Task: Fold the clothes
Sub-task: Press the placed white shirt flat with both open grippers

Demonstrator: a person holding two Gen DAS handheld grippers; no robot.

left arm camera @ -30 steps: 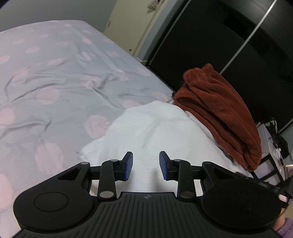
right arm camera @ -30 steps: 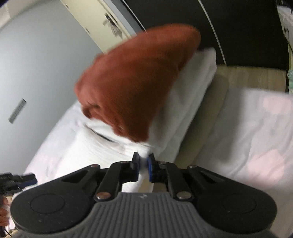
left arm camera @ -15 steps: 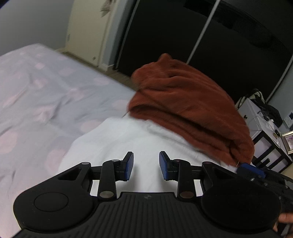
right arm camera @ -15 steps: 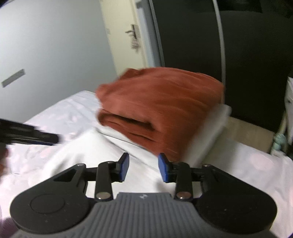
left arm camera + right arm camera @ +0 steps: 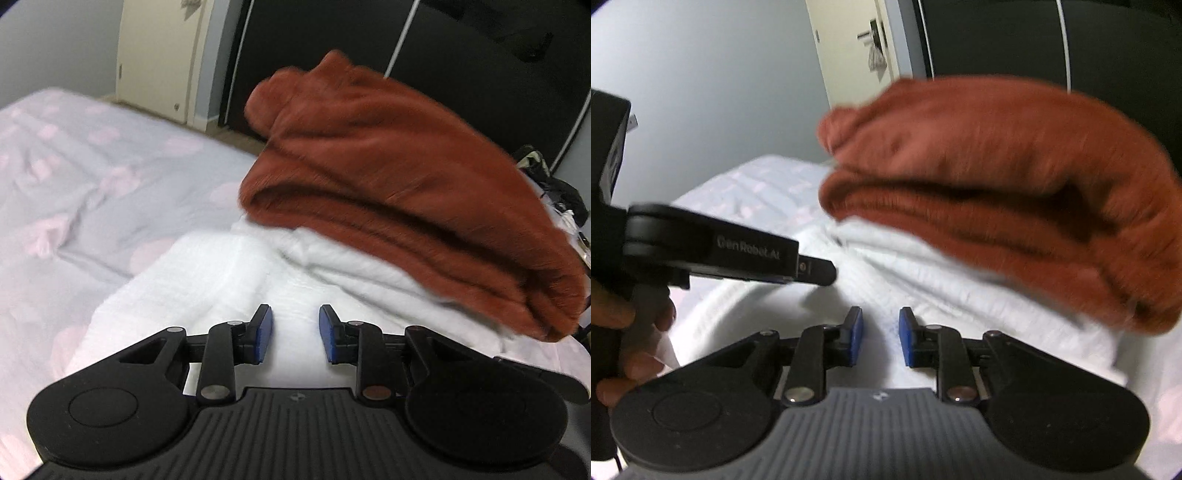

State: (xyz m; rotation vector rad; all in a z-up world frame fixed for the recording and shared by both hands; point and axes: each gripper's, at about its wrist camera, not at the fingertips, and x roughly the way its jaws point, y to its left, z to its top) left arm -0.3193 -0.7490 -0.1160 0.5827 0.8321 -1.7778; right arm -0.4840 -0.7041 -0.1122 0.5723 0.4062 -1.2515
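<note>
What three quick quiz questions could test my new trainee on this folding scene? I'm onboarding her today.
1. True or false: the rust garment lies on top of the white garment.
2. Which claw grips cloth: A left, B right, C neither?
3. Fill in: the bedsheet is grey with ____ spots.

Key:
1. True; it lies folded on the white one.
2. C; the left claw and the right claw are both open and hold nothing.
3. Pink.

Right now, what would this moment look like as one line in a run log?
stage: between grasps | left gripper: open, empty | right gripper: open, empty | rust garment: folded, atop white garment | surface: bed
</note>
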